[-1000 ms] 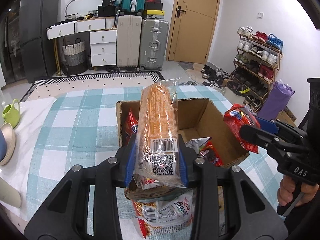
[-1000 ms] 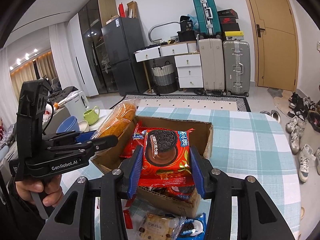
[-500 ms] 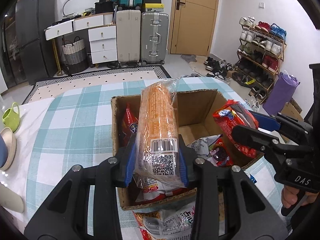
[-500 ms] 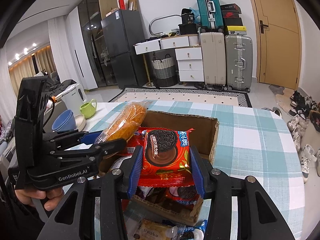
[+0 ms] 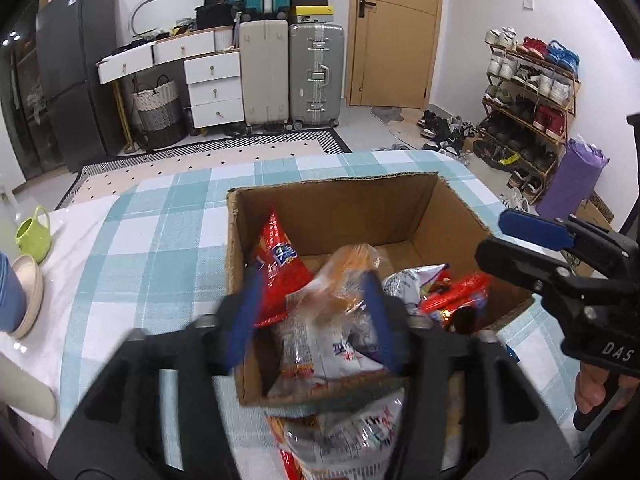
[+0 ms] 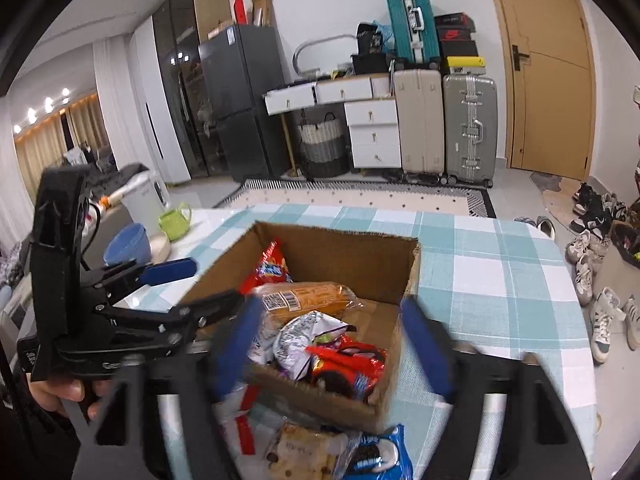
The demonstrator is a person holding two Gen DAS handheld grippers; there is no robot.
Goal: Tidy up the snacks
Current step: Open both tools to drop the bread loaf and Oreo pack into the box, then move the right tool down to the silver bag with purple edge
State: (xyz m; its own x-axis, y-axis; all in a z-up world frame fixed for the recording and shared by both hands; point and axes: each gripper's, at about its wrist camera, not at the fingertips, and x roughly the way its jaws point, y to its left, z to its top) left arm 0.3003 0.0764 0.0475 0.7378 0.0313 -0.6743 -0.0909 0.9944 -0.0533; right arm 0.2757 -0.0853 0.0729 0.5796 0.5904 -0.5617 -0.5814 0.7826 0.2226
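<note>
Cardboard box (image 5: 352, 208) sits open on the teal-and-white checked tablecloth (image 5: 160, 240), and both cameras look down into it from the near side.

From the left wrist view, the left gripper (image 5: 314, 316) hangs over the box's near-left corner with its blue pads spread; the clear-wrapped orange bread pack (image 5: 340, 292) shows between them, but blur hides whether they touch it. A red snack bag (image 5: 280, 264) leans against the left wall, and a silver-and-white packet (image 5: 416, 280) lies toward the middle. The right gripper (image 5: 516, 240) appears at the right edge over the box's right rim, jaws parted and nothing between them.

The right wrist view settles what the first cannot: the bread pack (image 6: 308, 298) lies flat inside the box, barcode up, well clear of the left gripper (image 6: 200, 286), which sits outside the left wall with its fingers apart. The right gripper (image 6: 332, 344) is spread wide, blurred, astride the box's near wall. Only here do the red Oreo pack (image 6: 344, 364) in the near corner and, outside on the cloth, a blue Oreo pack (image 6: 380, 456) beside a biscuit packet (image 6: 304, 452) show.

A green mug (image 5: 34, 234) stands at the table's left edge.
</note>
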